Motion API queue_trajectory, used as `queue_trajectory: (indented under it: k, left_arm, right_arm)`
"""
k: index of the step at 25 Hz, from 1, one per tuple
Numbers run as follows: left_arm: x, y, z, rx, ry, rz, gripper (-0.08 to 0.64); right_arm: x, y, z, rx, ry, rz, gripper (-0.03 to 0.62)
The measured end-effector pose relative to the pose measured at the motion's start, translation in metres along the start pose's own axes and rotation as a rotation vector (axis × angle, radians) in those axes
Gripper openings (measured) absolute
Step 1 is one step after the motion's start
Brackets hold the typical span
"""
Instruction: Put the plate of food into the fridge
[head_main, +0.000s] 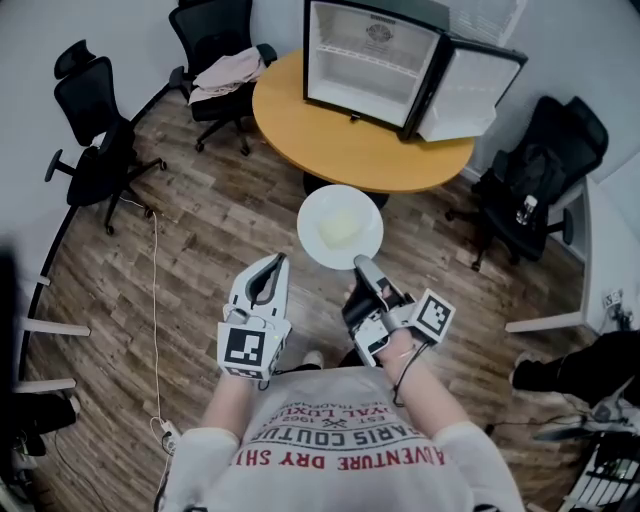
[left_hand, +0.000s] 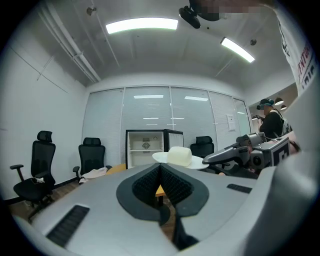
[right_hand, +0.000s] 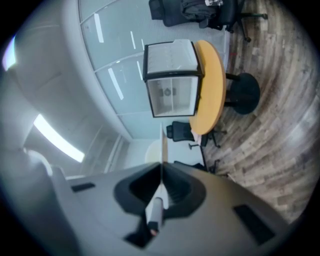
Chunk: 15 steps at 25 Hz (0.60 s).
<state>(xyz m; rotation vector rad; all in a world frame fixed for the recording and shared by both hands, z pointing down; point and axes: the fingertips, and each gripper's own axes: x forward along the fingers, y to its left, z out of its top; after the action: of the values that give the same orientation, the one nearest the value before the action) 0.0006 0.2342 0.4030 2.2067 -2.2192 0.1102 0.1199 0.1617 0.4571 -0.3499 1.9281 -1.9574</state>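
Plate (head_main: 312, 215): white, round, with a pale mound of food (head_main: 340, 228) in the middle. Held level in the air, short of the fridge (head_main: 372, 55) and just off the near edge of the round orange table (head_main: 340, 140) the fridge stands on.

Right gripper (head_main: 362, 266): jaws clamped on the plate's rim, on the side away from the fridge. In the right gripper view the plate (right_hand: 163, 145) is a thin edge pinched between the pads, fridge (right_hand: 172, 95) straight ahead.

Left gripper (head_main: 272, 262): beside the right one, same side of the plate from the fridge, not touching the plate. Pads (left_hand: 172, 182) together, nothing between them. From the left gripper view the plate (left_hand: 165, 158) sits in front of the fridge (left_hand: 145, 145).

Fridge: door (head_main: 465, 95) swung wide open, white interior showing.

Surroundings: black office chairs around the fridge's table, one (head_main: 215, 40) with a pale cloth (head_main: 228, 72) on its seat. Wood-plank floor (head_main: 210, 220).
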Motion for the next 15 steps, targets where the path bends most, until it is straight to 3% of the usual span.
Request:
queue_trajectory:
  k: [7, 15]
  left_arm:
    - [0.035, 0.036, -0.015, -0.033, 0.039, 0.032, 0.028]
    - [0.09, 0.06, -0.02, 0.006, 0.04, 0.082, 0.029]
  right_arm:
    - [0.055, -0.01, 0.02, 0.015, 0.039, -0.016, 0.035]
    - [0.107, -0.029, 0.064, 0.03, 0.086, -0.025, 0.035]
